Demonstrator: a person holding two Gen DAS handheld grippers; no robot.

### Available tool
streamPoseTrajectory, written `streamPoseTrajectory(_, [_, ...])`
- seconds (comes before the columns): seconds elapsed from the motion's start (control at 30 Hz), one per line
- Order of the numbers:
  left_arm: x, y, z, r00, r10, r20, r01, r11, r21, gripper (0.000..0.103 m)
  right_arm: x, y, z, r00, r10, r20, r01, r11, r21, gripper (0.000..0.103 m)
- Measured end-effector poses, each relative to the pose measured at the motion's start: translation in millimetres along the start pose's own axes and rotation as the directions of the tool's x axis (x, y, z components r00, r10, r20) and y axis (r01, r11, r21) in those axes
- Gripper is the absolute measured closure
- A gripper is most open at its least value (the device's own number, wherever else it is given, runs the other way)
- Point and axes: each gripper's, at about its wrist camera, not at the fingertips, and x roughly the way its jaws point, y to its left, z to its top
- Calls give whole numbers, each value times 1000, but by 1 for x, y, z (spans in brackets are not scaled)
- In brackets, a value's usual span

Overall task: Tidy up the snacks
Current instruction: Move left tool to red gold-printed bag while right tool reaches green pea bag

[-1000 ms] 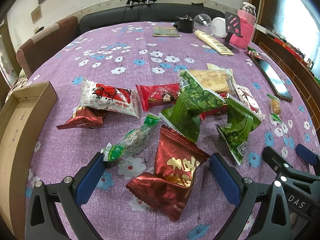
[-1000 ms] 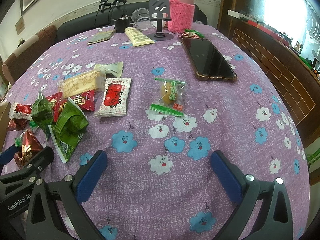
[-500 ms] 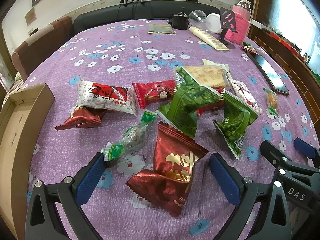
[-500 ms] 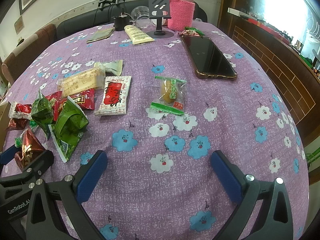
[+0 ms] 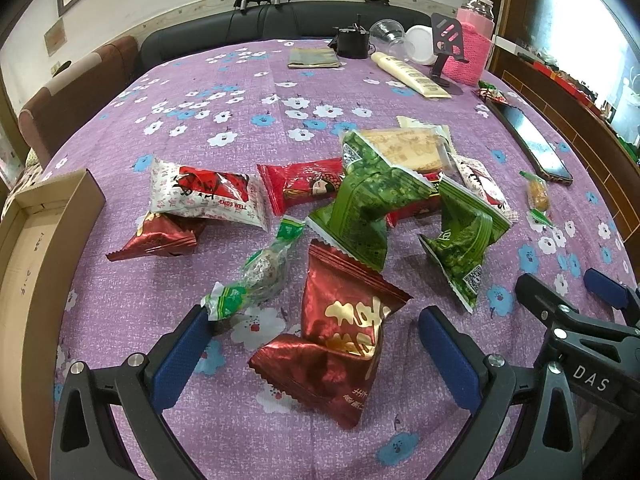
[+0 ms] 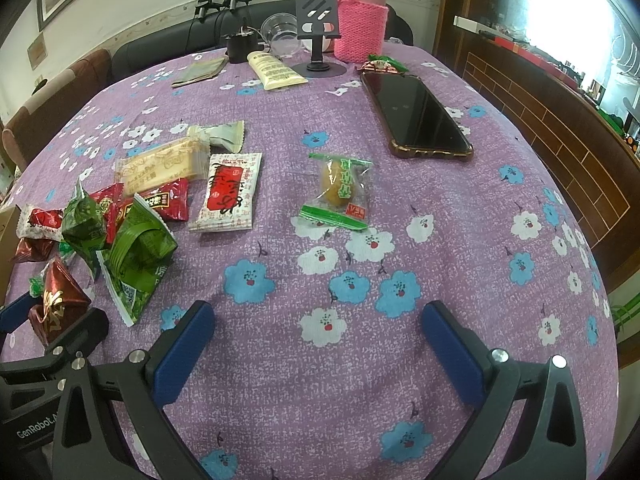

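Snacks scattered over the purple flowered desk (image 5: pixel 248 92), most of them bunched left of centre: a dark red foil packet (image 5: pixel 340 336) nearest, lying between the spread jaws of the left gripper (image 5: pixel 314 340); a clear green-ended sweet (image 5: pixel 256 272) just beside its left blue pad; two crumpled green packets (image 5: pixel 368 208) beyond; a white-and-red bag (image 5: pixel 204 194) resting on another small red packet (image 5: pixel 160 236). Cardboard box (image 5: pixel 44 232) open at the far left edge, likely the place to fill. Right gripper (image 6: pixel 318 340) also spread wide, hovering over bare cloth, holding nothing, with a lone yellow sweet in a clear wrapper (image 6: pixel 340 192) ahead of it and a phone (image 6: pixel 420 116) farther off. Step in hand, by the look of it: taking the red foil packet with the left gripper. Best done by lowering squarely over the puffed middle (foil is slippery and the crimped ends fold away), closing gently enough not to burst it, and keeping the left pad off the green-ended sweet so only one piece comes up. Then across to the box without dragging the neighbours.
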Motion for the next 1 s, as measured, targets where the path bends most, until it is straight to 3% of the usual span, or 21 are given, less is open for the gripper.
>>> streamPoseTrajectory(0.33, [0,0,0,1000,-1,0,1,1000,1,0,0,0,0,1000,2,1,-2,1000,-1,0])
streamPoseTrajectory(0.47, [-4,-1,-3,999,-33,5,33,999,30,0,0,-1,1,1000,8,0,-8,1000,-5,0])
streamPoseTrajectory(0.5, [-7,0,-5,998,-57,9,57,998,36,2,0,-1,2,1000,9,0,-9,1000,-6,0])
streamPoseTrajectory(0.53, [-12,3,-6,997,-80,14,79,996,32,12,0,-1,2,1000,11,0,-11,1000,-7,0])
streamPoseTrajectory(0.6, [-29,14,-12,986,-161,37,161,987,-2,25,0,-1,2,1000,15,0,-15,1000,-9,0])
streamPoseTrajectory(0.67, [-54,29,-19,972,-209,111,214,976,-39,25,0,-2,2,1000,26,3,-26,1000,-4,0])
streamPoseTrajectory(0.73, [-86,49,-30,947,-208,244,227,972,-56,25,-2,-4,1,999,40,10,-41,999,6,0])
streamPoseTrajectory(0.8, [-102,66,-39,931,-234,278,259,964,-55,24,-4,-5,0,998,51,19,-52,999,15,0])
streamPoseTrajectory(0.9, [-101,85,-46,961,-240,136,248,968,-47,26,-10,-5,-3,997,50,52,-51,999,20,7])
streamPoseTrajectory(1.0, [-111,107,-58,958,-249,140,263,960,-94,26,-26,1,-6,992,4,128,-3,1000,-12,16])
